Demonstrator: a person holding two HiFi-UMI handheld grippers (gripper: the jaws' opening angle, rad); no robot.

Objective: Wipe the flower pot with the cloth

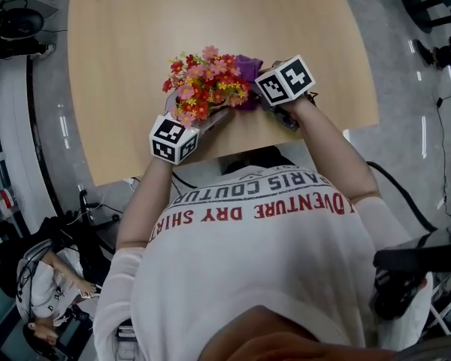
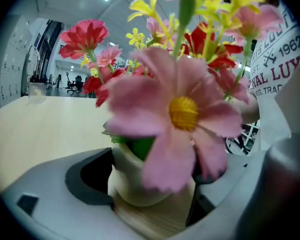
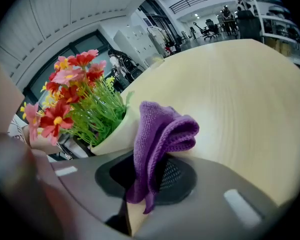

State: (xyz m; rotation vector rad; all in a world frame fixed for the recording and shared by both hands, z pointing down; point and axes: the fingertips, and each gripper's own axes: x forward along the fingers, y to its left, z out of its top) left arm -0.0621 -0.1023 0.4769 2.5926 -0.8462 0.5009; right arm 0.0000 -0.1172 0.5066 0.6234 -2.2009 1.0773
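Note:
A cream flower pot [image 2: 132,181] full of pink, red and yellow artificial flowers [image 1: 204,81] stands near the front edge of the wooden table [image 1: 128,59]. My left gripper [image 2: 145,196] is closed around the pot's base, one jaw on each side. My right gripper [image 3: 145,176] is shut on a purple knitted cloth [image 3: 160,134], whose bunched top stands up out of the jaws. The cloth lies against the side of the pot [image 3: 115,134]. In the head view the cloth [image 1: 248,69] shows to the right of the flowers, between the left gripper [image 1: 209,120] and the right gripper [image 1: 269,104].
A small clear container [image 2: 36,91] stands far off on the table. The table's front edge [image 1: 233,145] runs just under the grippers. Another person [image 1: 45,284] sits on the floor side at lower left. Cables and chair bases lie around the table.

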